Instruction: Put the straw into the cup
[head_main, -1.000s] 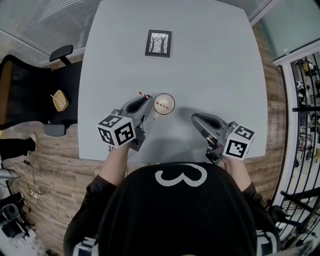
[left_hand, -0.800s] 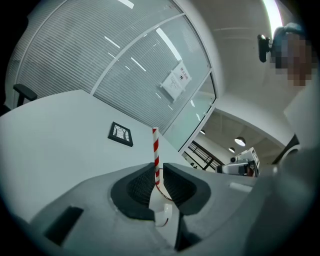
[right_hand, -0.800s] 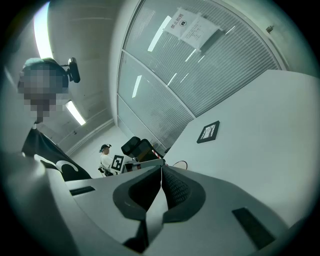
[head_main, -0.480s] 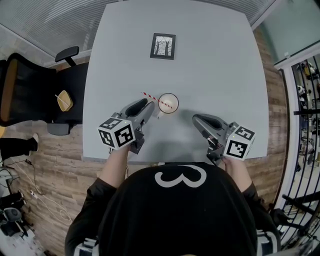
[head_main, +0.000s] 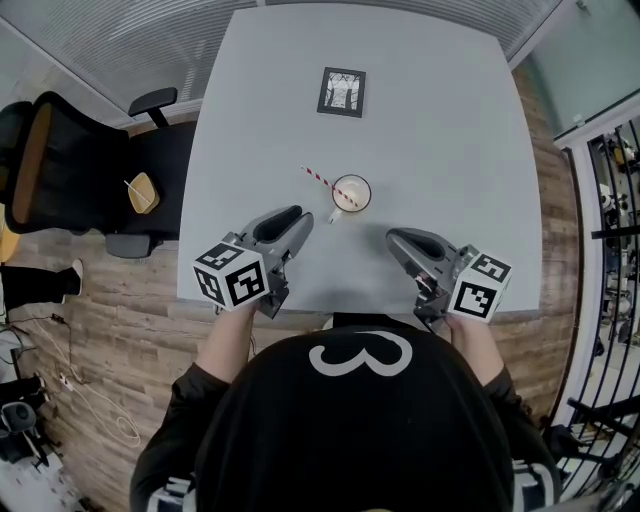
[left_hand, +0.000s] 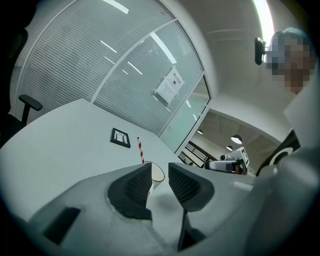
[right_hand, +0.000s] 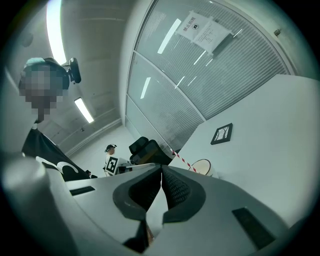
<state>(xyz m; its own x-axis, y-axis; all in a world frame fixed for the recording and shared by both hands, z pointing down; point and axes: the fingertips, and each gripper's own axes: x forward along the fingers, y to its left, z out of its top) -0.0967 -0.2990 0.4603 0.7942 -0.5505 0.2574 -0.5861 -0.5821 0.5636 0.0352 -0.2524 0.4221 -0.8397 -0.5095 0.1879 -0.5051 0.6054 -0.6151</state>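
A white cup (head_main: 351, 193) stands mid-table with the red-and-white striped straw (head_main: 318, 177) leaning out of it to the upper left. My left gripper (head_main: 297, 213) is just short of the cup on its near-left side. Its jaws stand apart, closing slightly, with nothing between them. In the left gripper view the cup (left_hand: 157, 173) and the upright straw (left_hand: 140, 149) show beyond the left gripper (left_hand: 160, 168). My right gripper (head_main: 392, 236) is to the cup's near right, shut and empty. From the right gripper (right_hand: 161, 168) I see the cup (right_hand: 202, 166) and the straw (right_hand: 182, 157).
A small black-framed picture (head_main: 342, 92) lies flat at the far side of the grey table (head_main: 450, 130). A black office chair (head_main: 60, 170) stands left of the table on the wood floor. Glass partitions with blinds run behind the table.
The left gripper has let go of the straw, opened, and drawn back from the cup toward the person. The straw stays leaning in the cup. The right gripper has barely shifted.
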